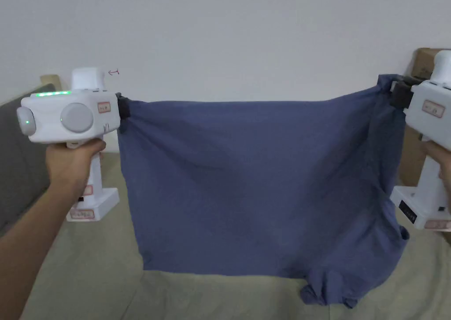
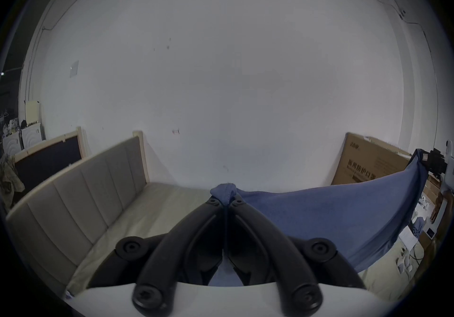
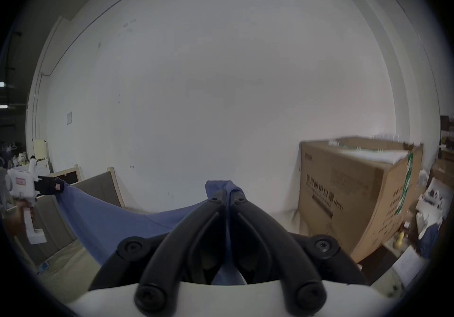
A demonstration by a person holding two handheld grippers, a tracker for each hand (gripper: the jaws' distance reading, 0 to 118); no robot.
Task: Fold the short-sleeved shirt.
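Shirt: blue, held up in the air, spread wide in front of a white wall. Its top edge ran from 9 o'clock to 3 o'clock in the head view, sagging slightly in the middle. The lower hem hung over a beige bed; a bunched fold trailed at 5 o'clock and reached the bed.

Left claw: jaws closed together on the shirt's top corner at 9 o'clock. In the left gripper view a small tuft of blue cloth stuck out past the closed tips. A hand gripped the white handle below.

Right claw: jaws pressed together on the opposite top corner at 3 o'clock. In the right gripper view cloth ran between the closed jaws and out beyond the tips. A hand held this handle, partly cut off by the frame edge.

Box: brown cardboard, at 3 o'clock beside the bed.

Headboard: padded, at 8 o'clock in the left gripper view.
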